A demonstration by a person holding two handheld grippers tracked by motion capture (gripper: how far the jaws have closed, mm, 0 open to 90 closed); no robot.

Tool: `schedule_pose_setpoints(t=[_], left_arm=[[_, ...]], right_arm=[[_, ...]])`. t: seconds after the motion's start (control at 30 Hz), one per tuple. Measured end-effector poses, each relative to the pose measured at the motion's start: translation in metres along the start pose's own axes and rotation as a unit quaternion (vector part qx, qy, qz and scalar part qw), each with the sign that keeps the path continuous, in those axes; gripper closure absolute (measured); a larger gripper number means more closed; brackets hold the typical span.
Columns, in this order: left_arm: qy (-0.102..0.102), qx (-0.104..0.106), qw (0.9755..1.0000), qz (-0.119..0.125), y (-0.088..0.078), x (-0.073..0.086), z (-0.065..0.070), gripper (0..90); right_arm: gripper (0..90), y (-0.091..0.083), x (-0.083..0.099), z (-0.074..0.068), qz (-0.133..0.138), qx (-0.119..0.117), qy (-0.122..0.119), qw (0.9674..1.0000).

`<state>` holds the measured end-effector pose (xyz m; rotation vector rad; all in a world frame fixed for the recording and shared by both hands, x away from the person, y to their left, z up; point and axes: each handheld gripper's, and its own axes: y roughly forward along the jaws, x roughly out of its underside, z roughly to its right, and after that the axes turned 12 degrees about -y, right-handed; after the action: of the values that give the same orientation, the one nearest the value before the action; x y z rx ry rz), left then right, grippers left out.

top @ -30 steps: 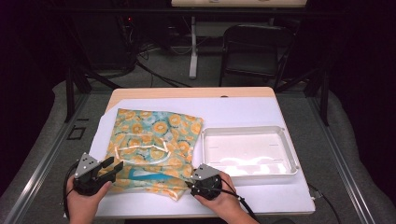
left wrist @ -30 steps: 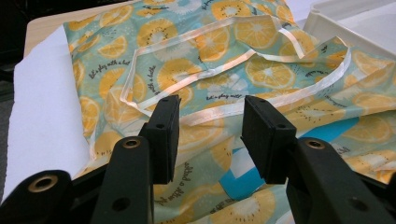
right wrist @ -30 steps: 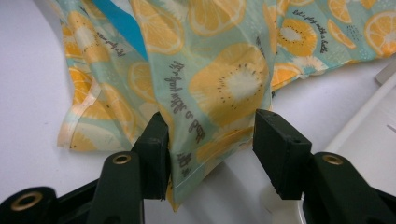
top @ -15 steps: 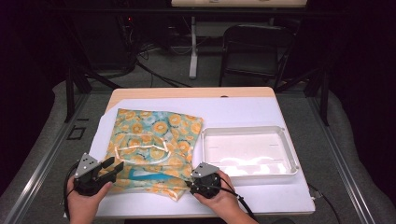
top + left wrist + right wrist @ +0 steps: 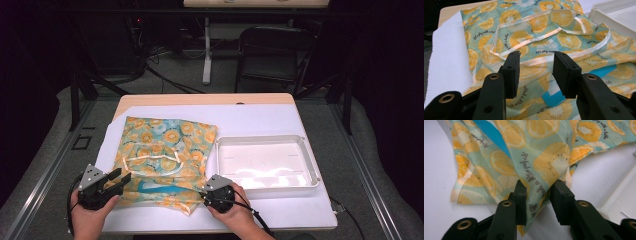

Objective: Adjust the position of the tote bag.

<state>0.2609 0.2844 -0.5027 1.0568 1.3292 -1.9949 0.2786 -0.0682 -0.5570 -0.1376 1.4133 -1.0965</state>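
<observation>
Cloth (image 5: 165, 155) printed with orange slices is lying on the white table (image 5: 280, 122) beside the tray (image 5: 267, 161), the right gripper (image 5: 537, 187) closing on its near corner, the left gripper (image 5: 536, 66) waiting spread above its edge, probably needing to grip next.

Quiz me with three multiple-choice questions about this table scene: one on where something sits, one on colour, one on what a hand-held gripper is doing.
1. Where is the white tray?
A. To the right of the fruit-print cloth
B. On top of the cloth
C. On the floor

2. What fruit colour dominates the cloth's print?
A. Purple
B. Orange-yellow
C. Red

3. How do the jaws of the right hand-held gripper stand?
A. Far from the cloth
B. Around the tray's rim
C. With a fold of cloth between them

Answers:
1. A, the high view shows the tray beside the cloth's right edge.
2. B, orange slices cover the teal ground.
3. C, its jaws have just been closing on the cloth's near corner.
</observation>
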Motion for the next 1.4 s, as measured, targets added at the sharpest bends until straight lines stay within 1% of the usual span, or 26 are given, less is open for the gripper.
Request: schedule_pose_setpoints(t=[0.03,0.07,0.13,0.17,0.2,0.27,0.3,0.33,0.37,0.4,0.47,0.53,0.57,0.6,0.67,0.8,0.87,0.93,0.97,1.0,1.03,1.23,1.4], left_arm=[[-0.001,-0.001,1.0,0.0,0.0,0.0,0.0,57.3],[-0.003,-0.002,1.0,0.001,-0.001,0.0,0.0,57.3],[-0.005,-0.002,1.0,0.002,-0.001,0.0,0.0,57.3],[-0.008,-0.004,1.0,0.003,-0.002,-0.001,0.0,57.3],[-0.011,-0.006,0.9999,0.006,-0.002,-0.002,0.0,57.3],[-0.014,-0.006,0.9998,0.01,-0.005,-0.004,0.0,57.1],[-0.013,-0.009,0.9998,0.015,-0.009,-0.006,0.0,56.3],[-0.013,-0.009,0.9998,0.015,-0.009,-0.006,0.0,55.6],[-0.015,-0.011,0.9997,0.019,-0.012,-0.006,-0.001,54.8],[-0.016,-0.012,0.9996,0.021,-0.015,-0.007,-0.001,54.8],[-0.021,-0.012,0.9993,0.029,-0.022,-0.007,-0.004,51.3],[-0.025,-0.017,0.9991,0.031,-0.028,-0.005,-0.006,50.9],[-0.024,-0.02,0.999,0.031,-0.031,-0.004,-0.008,50.3],[-0.026,-0.025,0.9989,0.03,-0.034,-0.002,-0.01,49.7],[-0.03,-0.03,0.9988,0.027,-0.039,0.003,-0.013,48.5],[-0.029,-0.047,0.9984,0.014,-0.046,0.015,-0.019,48.1],[-0.034,-0.054,0.9979,0.011,-0.047,0.02,-0.023,47.7],[-0.045,-0.06,0.9972,0.007,-0.045,0.023,-0.028,47.7],[-0.051,-0.064,0.9967,0.003,-0.043,0.026,-0.031,47.3],[-0.051,-0.064,0.9967,0.003,-0.043,0.026,-0.031,47.1],[-0.054,-0.068,0.9962,0.001,-0.039,0.028,-0.033,47.0],[-0.056,-0.068,0.996,-0.012,-0.031,0.028,-0.036,47.0],[-0.054,-0.072,0.9959,-0.013,-0.028,0.028,-0.037,48.1]], right_arm=[[71.7,0.0,0.0,0.0,-0.001,-0.002,-0.002,1.0],[71.7,0.0,0.0,0.0,-0.001,-0.002,-0.002,1.0],[75.2,-0.002,-0.001,0.001,-0.002,-0.002,-0.003,1.0],[78.8,-0.002,-0.001,0.001,0.005,-0.004,0.002,1.0],[78.8,-0.002,-0.001,0.001,0.005,-0.004,0.002,1.0],[82.2,-0.002,-0.002,0.001,0.002,-0.006,-0.002,1.0],[85.7,-0.003,-0.003,0.001,0.003,-0.007,-0.003,1.0],[85.7,-0.003,-0.003,0.001,0.003,-0.007,-0.003,1.0],[87.7,-0.005,-0.004,0.002,0.002,-0.006,-0.007,1.0],[87.7,-0.005,-0.004,0.002,0.002,-0.006,-0.007,1.0],[88.7,-0.006,-0.004,0.003,0.008,-0.006,-0.004,0.9999],[88.8,-0.006,-0.004,0.003,0.01,-0.008,-0.001,0.9999],[88.9,-0.006,-0.004,0.003,0.013,-0.007,0.002,0.9999],[88.9,-0.007,-0.005,0.003,0.01,-0.01,-0.002,0.9999],[88.8,-0.008,-0.005,0.003,0.012,-0.011,0.0,0.9999],[88.6,-0.01,-0.006,0.004,0.014,-0.012,0.002,0.9998],[88.3,-0.011,-0.005,0.003,0.016,-0.012,0.004,0.9998],[88.1,-0.011,-0.005,0.004,0.018,-0.014,0.005,0.9997],[87.8,-0.011,-0.005,0.003,0.018,-0.013,0.006,0.9997],[87.8,-0.011,-0.005,0.003,0.018,-0.013,0.006,0.9997],[87.7,-0.011,-0.005,0.004,0.014,-0.014,0.001,0.9998],[86.9,-0.01,-0.005,0.003,0.015,-0.014,0.002,0.9998],[85.9,-0.01,-0.005,0.003,0.017,-0.014,0.004,0.9997]])
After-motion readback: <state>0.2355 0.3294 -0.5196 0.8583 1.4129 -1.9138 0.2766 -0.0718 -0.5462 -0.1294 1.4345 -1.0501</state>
